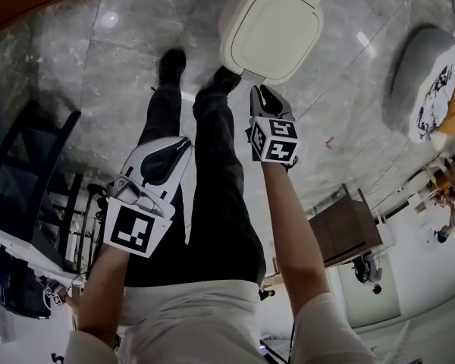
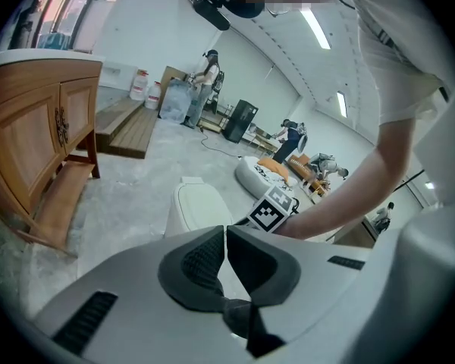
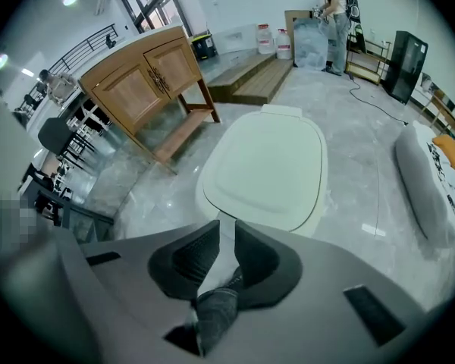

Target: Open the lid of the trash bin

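The trash bin (image 1: 271, 27) stands on the marble floor in front of my feet, its cream lid (image 3: 269, 165) down flat. My right gripper (image 1: 262, 91) reaches toward the bin's near edge. In the right gripper view its jaws (image 3: 227, 226) stand just short of the lid's front lip, with only a narrow slit between the pads and nothing held. My left gripper (image 1: 185, 143) hangs lower and to the left, over my leg and apart from the bin (image 2: 197, 207). Its pads meet at the tips (image 2: 226, 230) and hold nothing.
A wooden cabinet (image 3: 140, 82) stands left of the bin, with a low wooden step (image 3: 250, 78) beyond it. A grey beanbag (image 1: 425, 82) lies to the right. A black rack (image 1: 30, 173) is at my left and a brown box (image 1: 349, 230) behind to the right. Several people stand far off.
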A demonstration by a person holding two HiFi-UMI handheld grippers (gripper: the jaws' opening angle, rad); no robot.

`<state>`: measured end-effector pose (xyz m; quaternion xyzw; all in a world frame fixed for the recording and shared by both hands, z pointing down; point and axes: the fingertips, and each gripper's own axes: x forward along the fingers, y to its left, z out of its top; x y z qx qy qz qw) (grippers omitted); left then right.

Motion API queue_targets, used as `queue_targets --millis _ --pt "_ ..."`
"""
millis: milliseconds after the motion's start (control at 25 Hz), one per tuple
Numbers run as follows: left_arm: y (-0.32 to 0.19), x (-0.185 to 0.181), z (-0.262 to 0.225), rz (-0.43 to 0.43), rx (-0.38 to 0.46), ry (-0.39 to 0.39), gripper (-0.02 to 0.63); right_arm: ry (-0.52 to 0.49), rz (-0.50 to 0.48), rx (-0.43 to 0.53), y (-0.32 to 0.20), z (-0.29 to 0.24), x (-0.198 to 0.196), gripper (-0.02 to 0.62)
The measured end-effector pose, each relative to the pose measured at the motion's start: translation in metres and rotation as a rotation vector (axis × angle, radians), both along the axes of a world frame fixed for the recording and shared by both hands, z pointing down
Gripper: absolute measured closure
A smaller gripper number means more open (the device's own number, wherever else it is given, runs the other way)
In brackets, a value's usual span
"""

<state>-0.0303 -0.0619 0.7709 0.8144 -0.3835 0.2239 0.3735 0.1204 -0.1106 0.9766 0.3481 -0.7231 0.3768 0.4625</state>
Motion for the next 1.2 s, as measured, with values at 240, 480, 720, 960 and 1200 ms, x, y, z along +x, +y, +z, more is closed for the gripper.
queue_targets --millis 240,480,720,960,1200 --pt "0.003 0.003 0.013 -0.012 -0.022 0.005 0.582 0.049 0.042 -0.001 0.002 0.029 0.003 0.523" --pt "0.005 0.006 0.02 -0.025 -0.042 0.019 0.581 0.141 0.061 0.025 0.005 0.042 0.004 0.525" --pt "-0.004 0.005 0.023 -0.028 -0.038 0.025 0.582 0.203 0.092 0.03 0.004 0.043 0.004 0.523" --pt "-0.009 0.004 0.016 -0.019 -0.019 0.024 0.582 0.182 0.074 0.011 0.003 0.043 -0.001 0.523" --pt "-0.01 -0.001 -0.002 -0.018 0.005 0.023 0.583 0.17 0.055 -0.012 -0.004 0.036 0.008 0.517"
